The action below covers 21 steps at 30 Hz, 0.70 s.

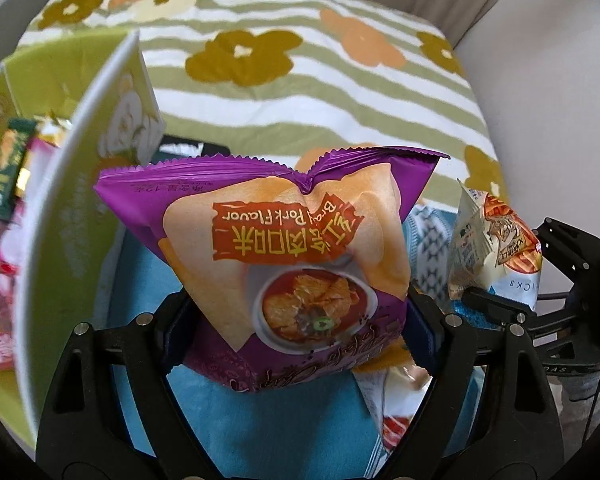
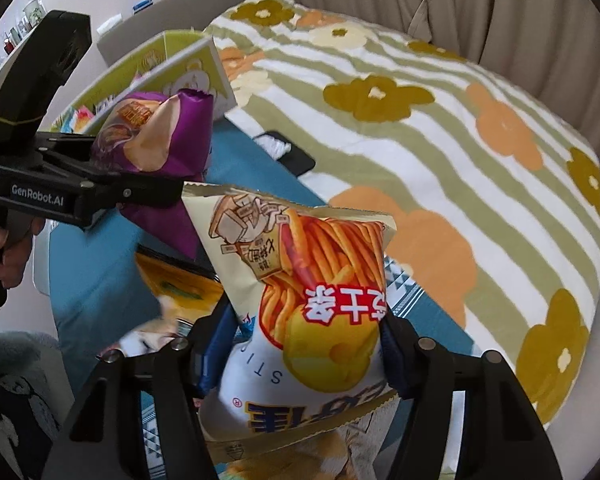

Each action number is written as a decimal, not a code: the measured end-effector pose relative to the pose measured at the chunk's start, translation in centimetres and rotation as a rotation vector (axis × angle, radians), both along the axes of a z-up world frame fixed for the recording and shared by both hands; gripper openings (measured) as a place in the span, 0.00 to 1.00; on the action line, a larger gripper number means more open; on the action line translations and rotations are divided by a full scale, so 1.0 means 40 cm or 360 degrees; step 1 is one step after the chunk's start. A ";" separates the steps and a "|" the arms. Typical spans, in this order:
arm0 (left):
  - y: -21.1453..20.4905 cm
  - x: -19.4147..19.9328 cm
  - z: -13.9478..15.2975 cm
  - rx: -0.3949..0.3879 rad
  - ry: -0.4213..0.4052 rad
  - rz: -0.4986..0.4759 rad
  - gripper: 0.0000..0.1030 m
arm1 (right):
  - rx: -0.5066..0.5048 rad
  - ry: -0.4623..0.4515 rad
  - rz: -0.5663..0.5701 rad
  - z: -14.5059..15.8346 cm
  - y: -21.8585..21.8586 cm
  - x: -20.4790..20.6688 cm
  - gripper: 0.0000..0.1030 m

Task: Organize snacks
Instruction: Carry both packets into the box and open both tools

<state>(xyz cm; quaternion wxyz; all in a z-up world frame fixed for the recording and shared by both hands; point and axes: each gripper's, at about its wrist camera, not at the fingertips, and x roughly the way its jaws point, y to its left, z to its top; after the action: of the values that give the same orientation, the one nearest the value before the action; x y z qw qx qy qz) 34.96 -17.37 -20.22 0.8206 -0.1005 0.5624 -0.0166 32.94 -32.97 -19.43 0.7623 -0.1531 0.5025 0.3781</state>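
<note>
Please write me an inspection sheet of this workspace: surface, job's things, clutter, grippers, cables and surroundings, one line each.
Surface: bed with a flowered striped cover; blue cloth lies on it under the work.
Job's things: purple snack bag, cream stick-snack bag, green box already holding small packets; more packets lie on the blue cloth.
Clutter: dark flat object on the bed, not identifiable.
Grippers: left gripper shut on the purple snack bag; right gripper shut on the cream stick-snack bag, both bags lifted.
Cables: thin dark line by the right gripper, possibly a cable.
Surroundings: beige curtain, shelf with cups.
</note>
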 end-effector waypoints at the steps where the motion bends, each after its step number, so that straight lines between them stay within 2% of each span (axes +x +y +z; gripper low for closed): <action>1: 0.003 -0.006 0.018 -0.0013 -0.0021 -0.0008 0.82 | 0.0003 -0.0018 -0.0015 0.018 0.000 -0.006 0.58; 7: 0.057 -0.046 0.142 -0.0071 -0.0158 -0.0042 0.82 | 0.0034 -0.0119 -0.0110 0.140 0.029 -0.055 0.58; 11: 0.139 -0.071 0.229 -0.0073 -0.0264 -0.0036 0.82 | 0.0115 -0.0209 -0.0178 0.240 0.085 -0.090 0.58; 16: 0.289 -0.079 0.313 -0.0057 -0.0353 -0.0034 0.82 | 0.0174 -0.0313 -0.0248 0.342 0.210 -0.116 0.58; 21: 0.459 -0.076 0.348 -0.0016 -0.0357 -0.0008 0.82 | 0.0233 -0.0351 -0.0325 0.402 0.381 -0.117 0.58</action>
<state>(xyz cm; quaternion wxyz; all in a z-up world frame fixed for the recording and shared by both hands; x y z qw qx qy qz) 31.92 1.00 -6.28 0.8778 -0.1008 0.4671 -0.0327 28.27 -17.75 -3.36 0.8564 -0.0858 0.4000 0.3151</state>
